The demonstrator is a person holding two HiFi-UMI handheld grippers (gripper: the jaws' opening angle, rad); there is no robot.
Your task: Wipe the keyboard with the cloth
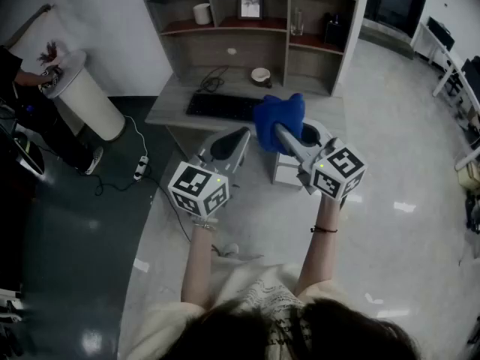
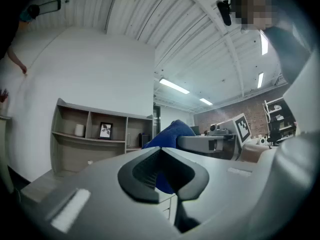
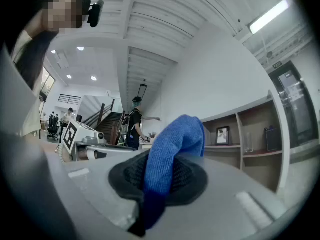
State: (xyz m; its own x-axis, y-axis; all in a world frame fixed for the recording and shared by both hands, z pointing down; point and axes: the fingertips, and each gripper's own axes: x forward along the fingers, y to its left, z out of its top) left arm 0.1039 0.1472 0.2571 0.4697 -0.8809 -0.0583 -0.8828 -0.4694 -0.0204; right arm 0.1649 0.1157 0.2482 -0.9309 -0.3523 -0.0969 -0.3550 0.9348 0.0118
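Person stands w/ a two-jaw gripper in each hand, facing a grey wooden desk (image 1: 166, 109) w/ a shelf unit on top. Flat black keyboard (image 1: 217, 106) lies on the desk's front half, roughly centre, w/ a cable coiled behind it. A small white bowl (image 1: 260, 75) sits further back, to its right.

Right gripper (image 1: 280, 132) has its jaws clamped on a bright blue fleecy cloth (image 1: 279, 117). In right gripper view the cloth runs up betw. the black pads and flops over above them. In head view the cloth bunch overlaps the keyboard's right end; contact w/ the keys can't be told.

Left gripper (image 1: 240, 135) is just beside the right one, on its left, at the desk's front edge on the near side of the keyboard. Its jaws are drawn together to a thin slit w/ nothing gripped; in left gripper view the cloth shows only beyond them.

Shelves hold a white cup (image 1: 202, 13), a framed picture (image 1: 250, 5) and a clear glass (image 1: 298, 22). A white cylindrical bin (image 1: 88, 96) stands left of the desk, w/ another person's hand (image 1: 49, 54) at its top.
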